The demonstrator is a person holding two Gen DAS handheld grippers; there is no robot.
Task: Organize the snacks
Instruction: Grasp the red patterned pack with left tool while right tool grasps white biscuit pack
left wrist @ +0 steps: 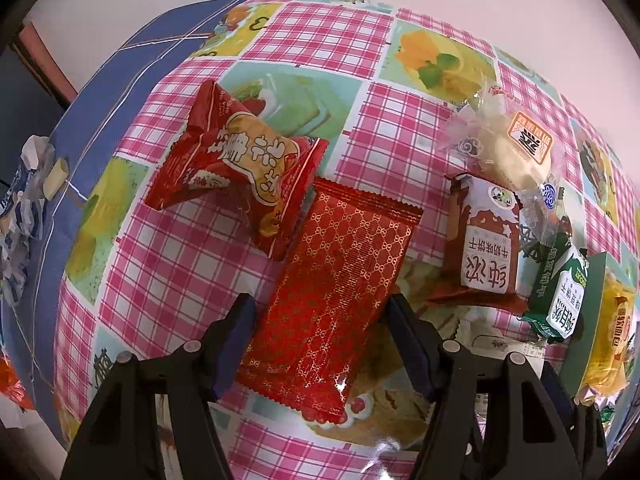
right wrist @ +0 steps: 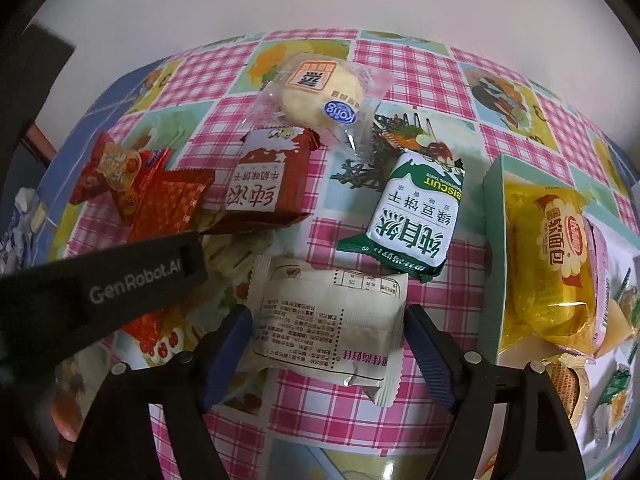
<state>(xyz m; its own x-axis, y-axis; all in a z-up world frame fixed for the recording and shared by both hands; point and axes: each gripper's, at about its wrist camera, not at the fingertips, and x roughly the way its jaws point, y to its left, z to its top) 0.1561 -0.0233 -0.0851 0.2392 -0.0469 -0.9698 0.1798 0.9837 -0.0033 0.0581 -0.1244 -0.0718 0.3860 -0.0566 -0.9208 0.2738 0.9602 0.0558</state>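
I see a tablecloth (left wrist: 384,120) checked pink and white with pastel food panels. On it lie a red packet (left wrist: 332,300) patterned in gold links, a brown-and-white biscuit pack (left wrist: 486,248), a green-and-white one (right wrist: 404,220), a cream wrapper (right wrist: 328,320) and a yellow bread bag (right wrist: 548,272).

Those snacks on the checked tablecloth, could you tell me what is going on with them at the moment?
A person is sorting wrapped snacks with a handheld tool in each hand. The left tool straddles a red patterned packet lying on the tablecloth; whether its pads press it is unclear. The right tool stands open around a cream packet, pads clear of it. A green biscuit pack, a brown one and a round cake still lie loose, while a yellow bread pack already sits in the box on the right.
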